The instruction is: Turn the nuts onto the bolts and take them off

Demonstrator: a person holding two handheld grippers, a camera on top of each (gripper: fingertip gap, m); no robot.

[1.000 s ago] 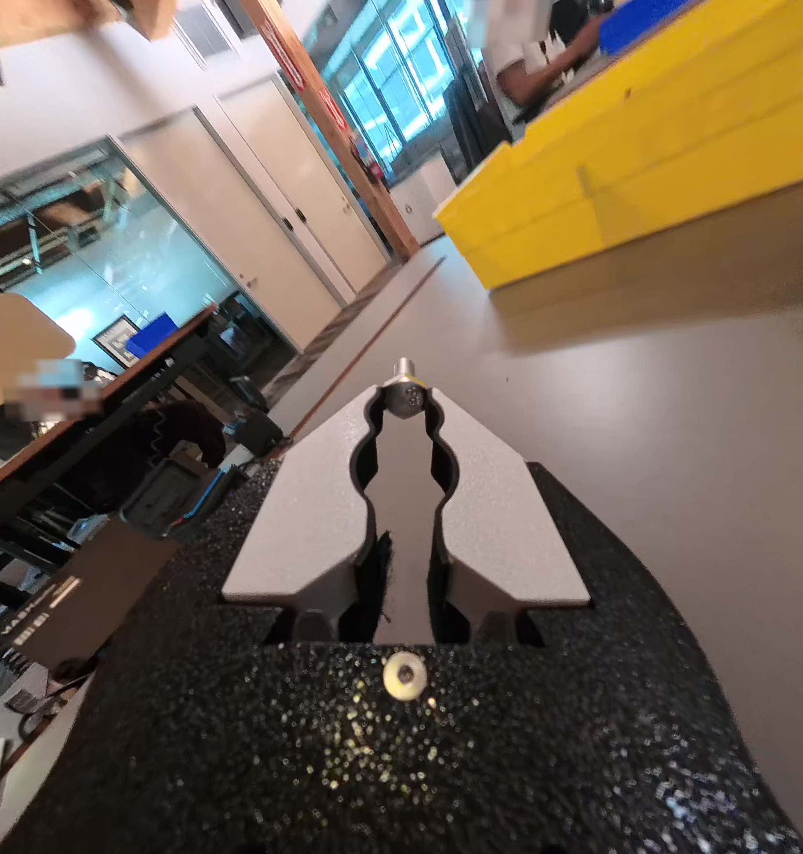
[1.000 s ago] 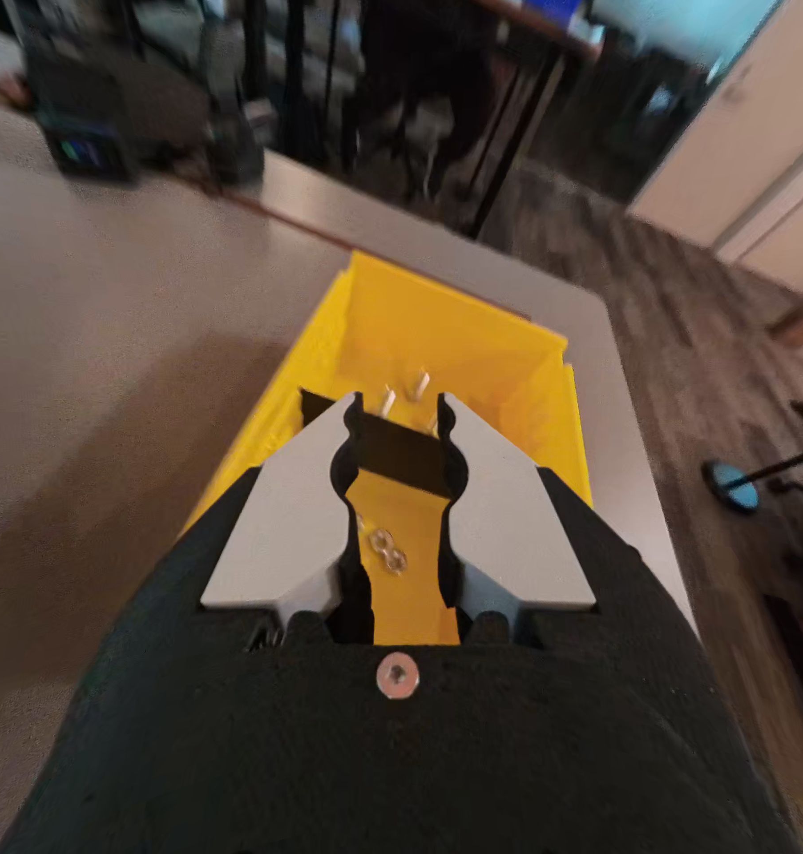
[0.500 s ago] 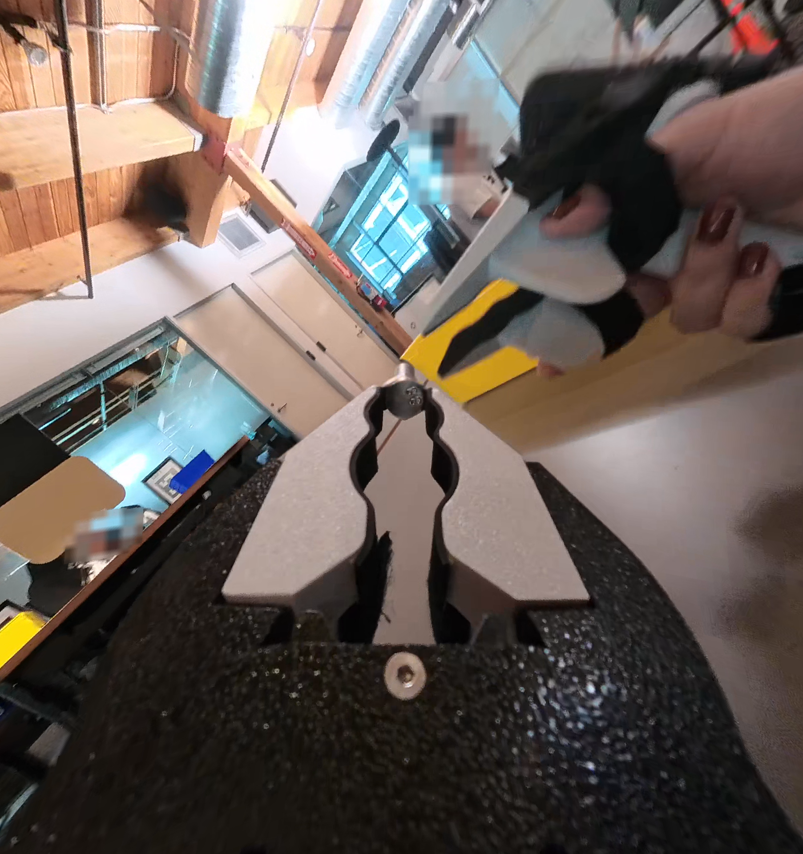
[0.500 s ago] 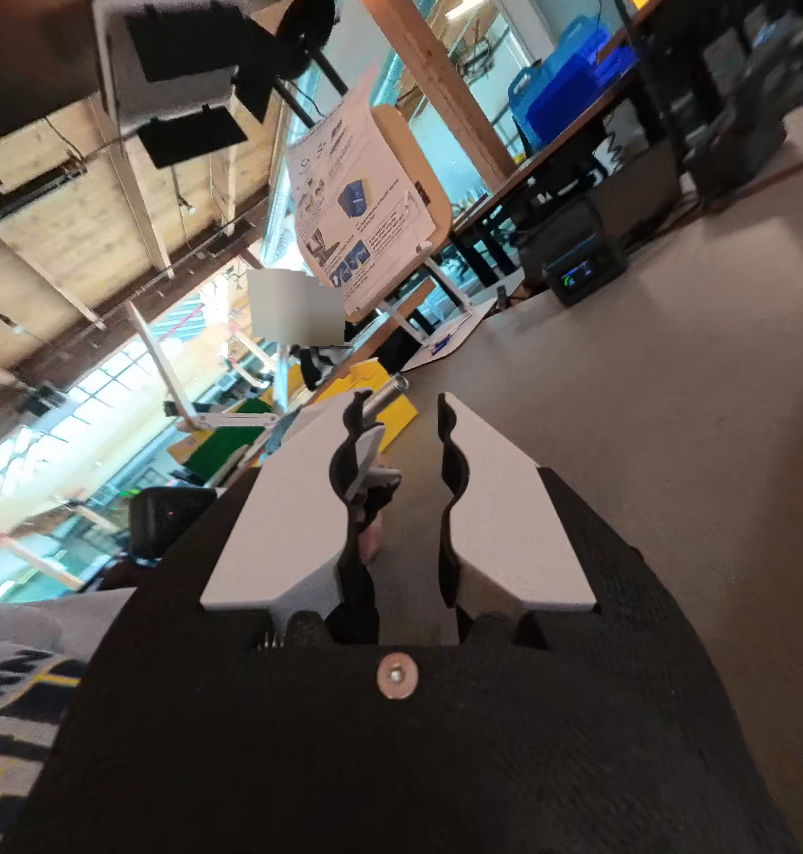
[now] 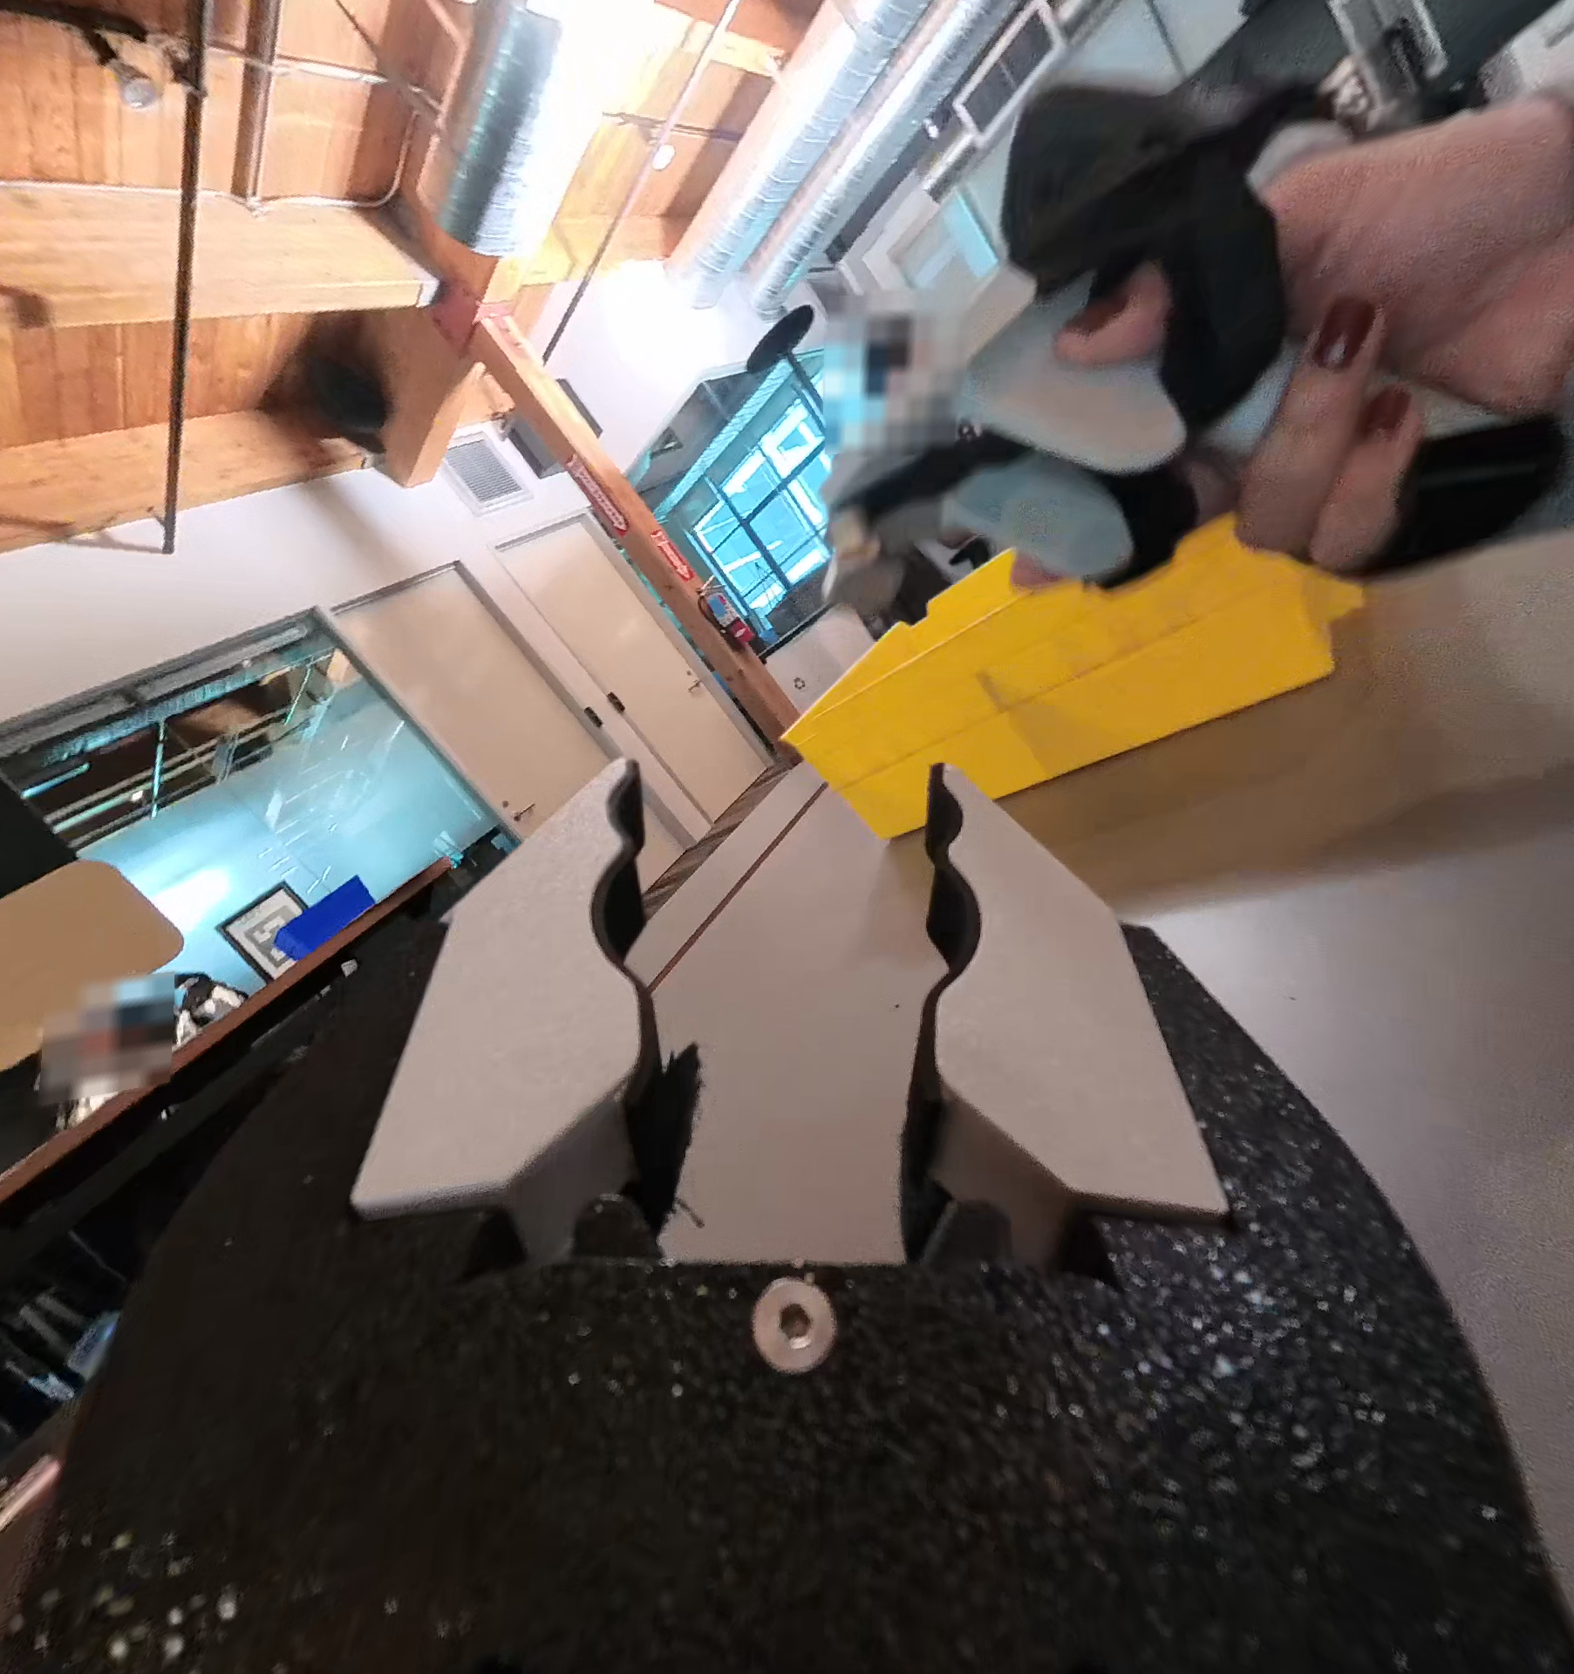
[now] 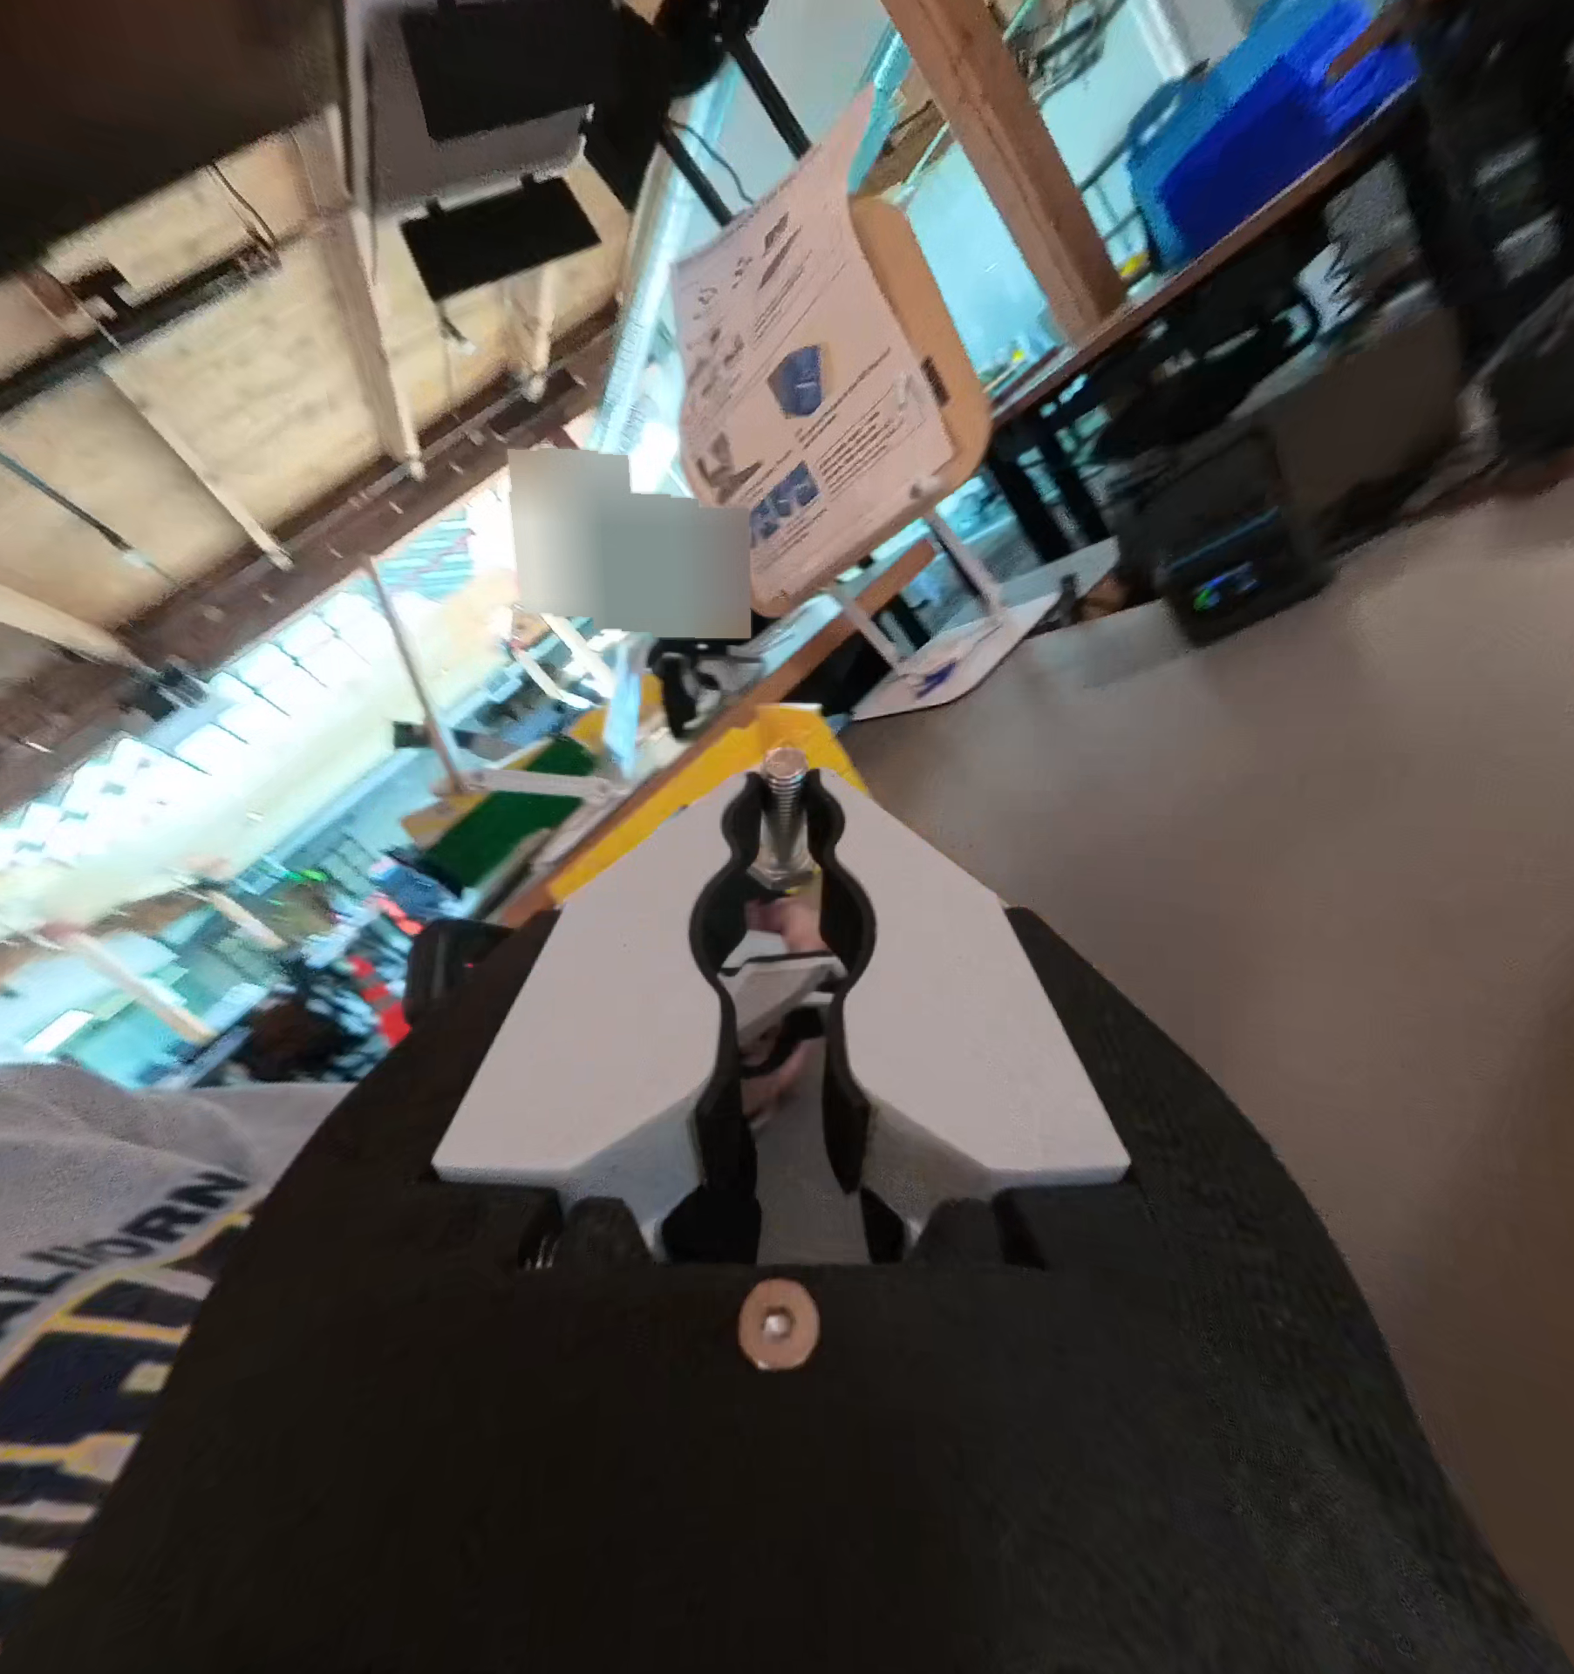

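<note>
Sitting on grey table (image 5: 1308, 951), yellow bin (image 5: 1082, 688) beyond left gripper (image 5: 783, 797), nothing blocking. Left gripper now spread apart and empty, bolt handed over since half a second back. Right gripper (image 6: 783, 788) clamped on bolt (image 6: 783, 815), threaded end poking past fingertips.

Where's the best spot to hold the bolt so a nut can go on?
Grip the bolt low, by its hex head and lower shank, from the sides, as the right gripper does. That leaves the threaded tip sticking out past the fingertips for a nut.
</note>
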